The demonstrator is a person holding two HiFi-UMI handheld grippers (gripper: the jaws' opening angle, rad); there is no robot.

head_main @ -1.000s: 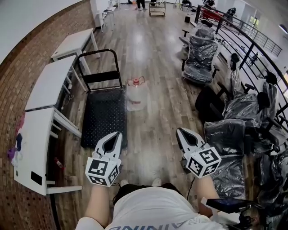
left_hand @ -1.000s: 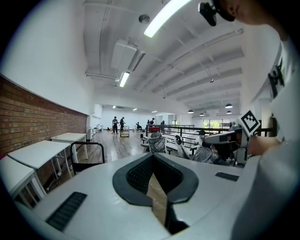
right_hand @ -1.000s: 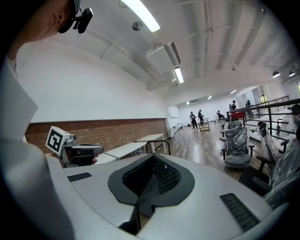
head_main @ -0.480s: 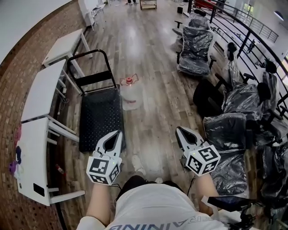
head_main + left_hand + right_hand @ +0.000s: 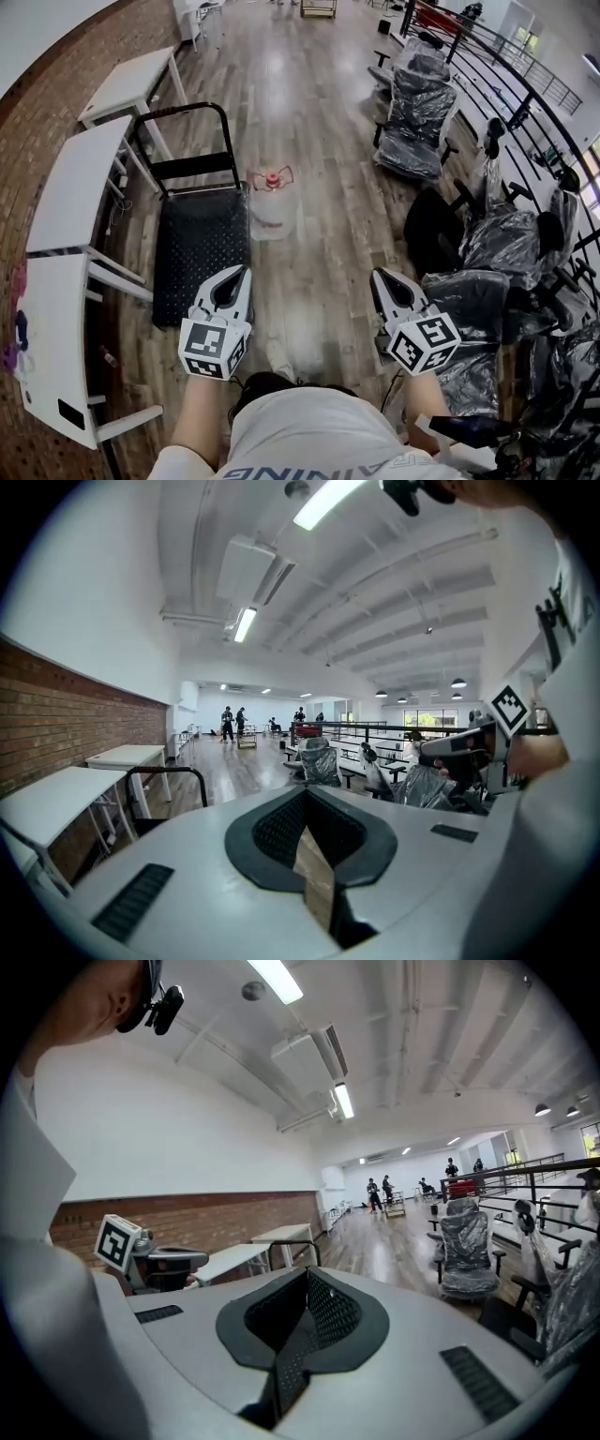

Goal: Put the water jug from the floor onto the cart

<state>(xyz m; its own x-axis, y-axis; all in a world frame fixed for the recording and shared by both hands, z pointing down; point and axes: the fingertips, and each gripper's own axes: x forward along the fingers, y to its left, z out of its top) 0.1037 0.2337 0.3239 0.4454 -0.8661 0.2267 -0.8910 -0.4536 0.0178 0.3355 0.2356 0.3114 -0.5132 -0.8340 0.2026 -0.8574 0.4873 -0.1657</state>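
the step in hand looks like the approach. the clear plastic water jug with a red cap [image 5: 273, 208] stands upright on the floor, not yet touched. it is just beside the right edge of the black flat-deck cart with a black tubular push handle [image 5: 199, 246], up near the handle end. whether jug and cart touch i cannot tell. the deck is bare.

both tools are held low in front of the person, well short of the jug. the left gripper [image 5: 236, 277] has its jaws drawn together, with only a thin slit between the pads and nothing in it. the right gripper [image 5: 382, 279] is fully closed on nothing, its textured pads meeting.

the next move, as i judge it, calls for getting within reach of the jug, spreading the jaws and lowering both tools to it. a full jug would be heavy and smooth-sided, so a hold from both sides or around the neck seems wise. after that comes a short lift sideways onto the deck.

the floor is glossy brown wood planking [image 5: 309, 122], with glare down the middle. a red brick wall [image 5: 28, 131] and white tables [image 5: 70, 183] run along the left. office chairs wrapped in plastic film [image 5: 417, 122] and a black metal railing [image 5: 525, 84] line the right. a few people [image 5: 228, 722] stand far down the hall.
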